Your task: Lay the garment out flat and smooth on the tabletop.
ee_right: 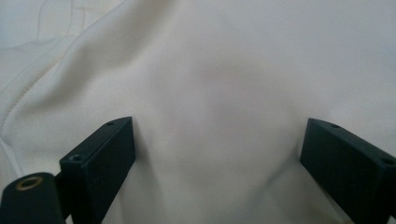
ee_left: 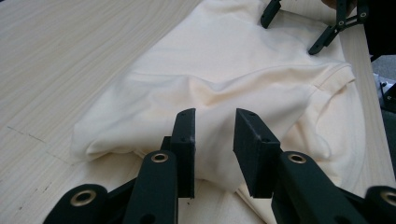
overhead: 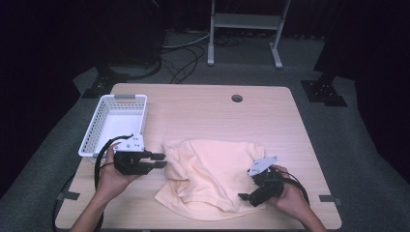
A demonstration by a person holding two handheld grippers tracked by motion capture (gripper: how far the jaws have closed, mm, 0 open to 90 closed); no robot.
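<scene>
Nearest the camera, the left claw (ee_left: 214, 140) has its two black jaws a little apart, with a fold of the crumpled cream cotton T-shirt (ee_left: 233, 88) between them; I cannot tell if they press it. The shirt lies on the light wooden worktop (overhead: 203, 111), between both claws. The right claw (ee_right: 217, 163) stands wide apart, directly over the cloth at the shirt's near right part. Behind the left claw, just beside it, sits a white perforated plastic basket (overhead: 94, 128) on the worktop's left edge.
</scene>
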